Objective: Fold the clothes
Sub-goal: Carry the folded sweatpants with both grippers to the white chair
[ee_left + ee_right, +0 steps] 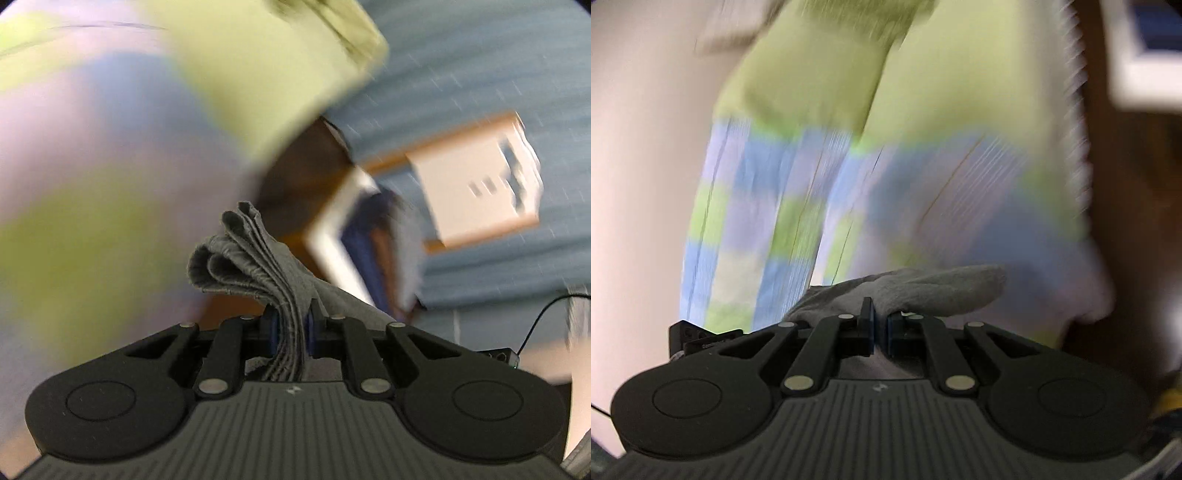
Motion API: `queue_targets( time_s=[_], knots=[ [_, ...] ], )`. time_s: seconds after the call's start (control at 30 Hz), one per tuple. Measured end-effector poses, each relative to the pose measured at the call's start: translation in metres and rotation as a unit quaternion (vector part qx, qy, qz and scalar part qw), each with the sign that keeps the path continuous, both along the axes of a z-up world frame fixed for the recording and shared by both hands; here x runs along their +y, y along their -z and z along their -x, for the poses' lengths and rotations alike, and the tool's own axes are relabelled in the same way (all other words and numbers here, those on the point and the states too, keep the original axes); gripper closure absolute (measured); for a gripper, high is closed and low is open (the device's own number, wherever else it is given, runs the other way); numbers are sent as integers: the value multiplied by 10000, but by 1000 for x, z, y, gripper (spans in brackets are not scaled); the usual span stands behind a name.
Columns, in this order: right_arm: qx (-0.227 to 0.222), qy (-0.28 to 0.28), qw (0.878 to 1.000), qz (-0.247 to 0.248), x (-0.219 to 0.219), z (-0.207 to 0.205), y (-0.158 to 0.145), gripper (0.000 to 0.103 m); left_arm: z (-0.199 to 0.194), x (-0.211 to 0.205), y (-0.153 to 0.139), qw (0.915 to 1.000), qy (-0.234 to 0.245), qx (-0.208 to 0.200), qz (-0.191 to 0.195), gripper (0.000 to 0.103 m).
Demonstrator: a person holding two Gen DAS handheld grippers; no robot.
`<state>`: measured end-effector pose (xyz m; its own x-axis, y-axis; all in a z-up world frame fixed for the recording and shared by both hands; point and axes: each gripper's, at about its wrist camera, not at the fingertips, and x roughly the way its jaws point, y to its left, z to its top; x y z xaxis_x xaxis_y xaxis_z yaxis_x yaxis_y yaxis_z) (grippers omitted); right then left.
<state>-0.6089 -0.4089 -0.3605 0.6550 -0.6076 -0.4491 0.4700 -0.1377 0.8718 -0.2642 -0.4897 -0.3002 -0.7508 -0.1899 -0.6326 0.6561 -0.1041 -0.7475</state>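
Grey knit garment [258, 273], bunched into several pleated layers, is clamped between the closed fingers of the left gripper [290, 328]; its folded edges fan up and left of the fingertips. Right gripper [880, 332], fingers nearly together, pinches another grey fold [923, 288] of this cloth, which spreads just ahead and right of the tips. Blurred lime, blue and lilac checked fabric [886, 177] fills the space ahead of both. Right of the left gripper: blue carpeted floor [480, 74], white box [476, 184], black cable [539, 317].
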Motion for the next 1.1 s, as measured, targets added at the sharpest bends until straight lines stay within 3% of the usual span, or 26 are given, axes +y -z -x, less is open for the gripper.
queue_targets(
  time_s=[0.13,0.27,0.33,0.43,0.5,0.6,0.63,0.7,0.73,0.8,0.87,0.93,1.1],
  knots=[
    [274,862,9958,122,24,112,-27,97,139,-46,-17,9956,862,325,164,88],
    [684,1632,9837,327,34,215,-49,97,272,-91,-35,9833,1688,577,365,88],
    [864,2058,9734,518,27,273,-59,97,318,-111,-45,9773,1978,478,595,88],
    [1038,2348,9638,720,10,319,-63,97,368,-131,-56,9690,2275,410,877,88],
    [1075,2460,9600,797,-4,340,-56,97,395,-148,-47,9656,2417,276,915,88],
    [1084,2542,9591,610,-33,362,-23,97,419,-172,-1,9641,2582,-156,608,82],
    [1058,2548,9600,485,-42,368,-7,96,423,-179,16,9648,2575,-291,457,74],
    [951,2519,9629,205,-51,372,22,91,433,-196,74,9654,2473,-808,-188,72],
    [906,2519,9634,-134,-61,377,49,89,435,-199,83,9651,2453,-864,-311,72],
    [850,2528,9623,-543,-68,375,89,82,430,-198,86,9650,2514,-612,-416,66],
    [558,2665,9608,-513,-64,372,113,65,425,-196,83,9640,2563,-535,-453,57],
    [363,2787,9589,-391,-57,371,121,56,418,-192,78,9628,2596,-543,-518,54],
    [304,2874,9566,-370,-40,359,131,53,405,-175,74,9572,2754,-653,-605,53]
  ],
)
